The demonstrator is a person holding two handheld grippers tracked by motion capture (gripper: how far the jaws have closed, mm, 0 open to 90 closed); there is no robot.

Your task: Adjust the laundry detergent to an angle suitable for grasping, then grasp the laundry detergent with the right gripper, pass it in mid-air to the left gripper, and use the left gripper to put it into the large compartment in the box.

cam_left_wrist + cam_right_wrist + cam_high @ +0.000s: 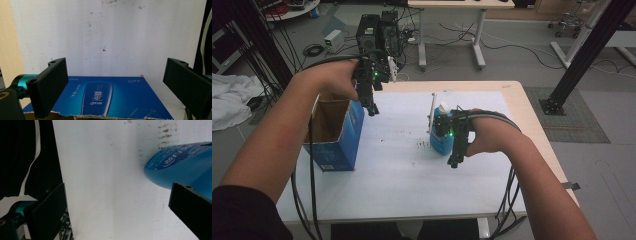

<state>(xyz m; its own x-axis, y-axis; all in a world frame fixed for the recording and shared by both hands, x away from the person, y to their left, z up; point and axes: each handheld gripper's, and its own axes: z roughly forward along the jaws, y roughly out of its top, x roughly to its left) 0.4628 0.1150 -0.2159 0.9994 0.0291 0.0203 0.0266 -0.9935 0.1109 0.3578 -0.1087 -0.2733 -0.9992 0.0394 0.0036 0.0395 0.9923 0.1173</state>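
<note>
Bottle [441,136], blue with a white cap, is standing upright on the white table cover [402,170] in the high view, its long axis vertical, just beside the right gripper [455,161] on that gripper's left. That gripper is hanging with its jaws pointing down at the bottle's foot, while the left gripper [372,110] is hovering well apart, above the near rim of the open blue box [339,137] at the left edge of the table, so the right hand is plainly the nearer one.

Through the left gripper view, the jaws are standing spread with nothing between them, and the printed blue wall of the box [105,96] is lying below them against the white cover.

Through the right gripper view, the jaws are likewise gaping and empty; the bottle [180,167] is showing beside the right-hand jaw, outside the gap, so a sideways shift looks needed before any closing.
</note>
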